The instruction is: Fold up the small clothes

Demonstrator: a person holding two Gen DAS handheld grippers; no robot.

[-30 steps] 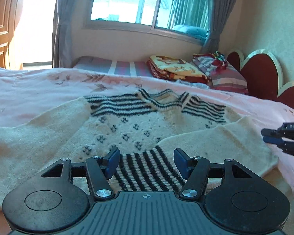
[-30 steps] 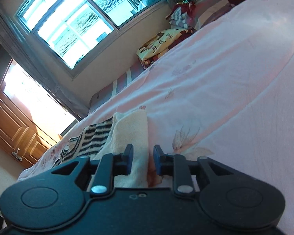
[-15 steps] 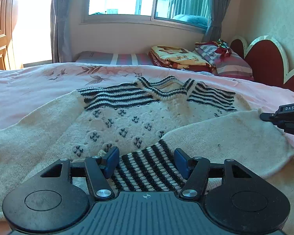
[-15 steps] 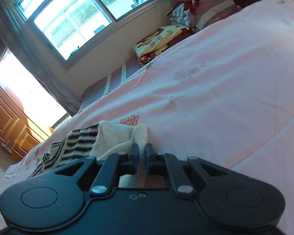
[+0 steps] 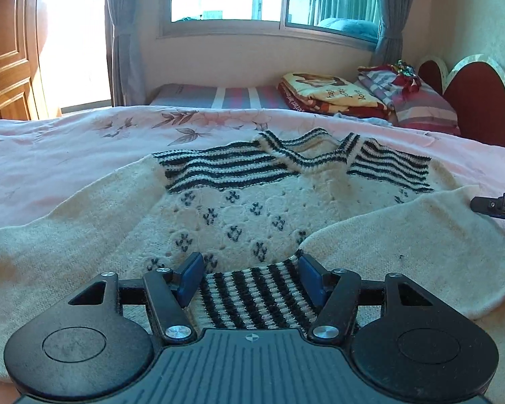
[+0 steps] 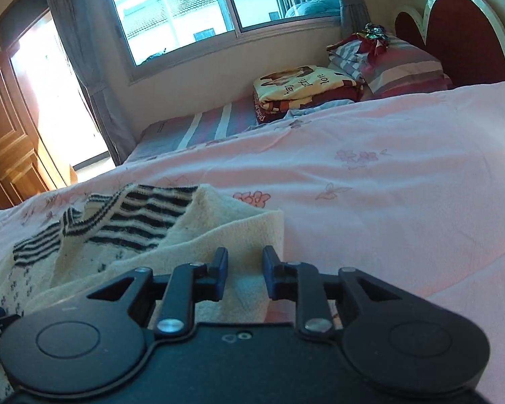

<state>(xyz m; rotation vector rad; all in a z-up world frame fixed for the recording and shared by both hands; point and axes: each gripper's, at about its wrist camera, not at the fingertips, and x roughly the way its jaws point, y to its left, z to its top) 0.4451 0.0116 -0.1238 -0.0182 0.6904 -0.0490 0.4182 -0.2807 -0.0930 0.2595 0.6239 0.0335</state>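
A cream knitted sweater [image 5: 239, 208] with black stripes at the shoulders lies spread on the pink bedcover [image 5: 67, 155]. Its right sleeve [image 5: 404, 242] is folded in across the body. The sleeve's striped cuff [image 5: 252, 299] lies between the fingers of my open left gripper [image 5: 250, 277]. In the right wrist view, my right gripper [image 6: 244, 269] hovers over the sleeve's fold [image 6: 239, 232]. Its jaws are opening, with a gap between the pads and the cloth under them. Its tip [image 5: 488, 204] shows at the right edge of the left wrist view.
Folded blankets [image 5: 330, 92] and striped pillows [image 5: 417, 101] lie at the far side by a red headboard [image 5: 481, 101]. A wooden door [image 5: 6, 50] stands far left. Pink bedcover [image 6: 387, 185] stretches to the right of the sweater.
My right gripper narrowed, then widened again, rolled upright and shifted along the sleeve's fold. In the left wrist view it slid toward the right edge. The left gripper kept its opening over the cuff.
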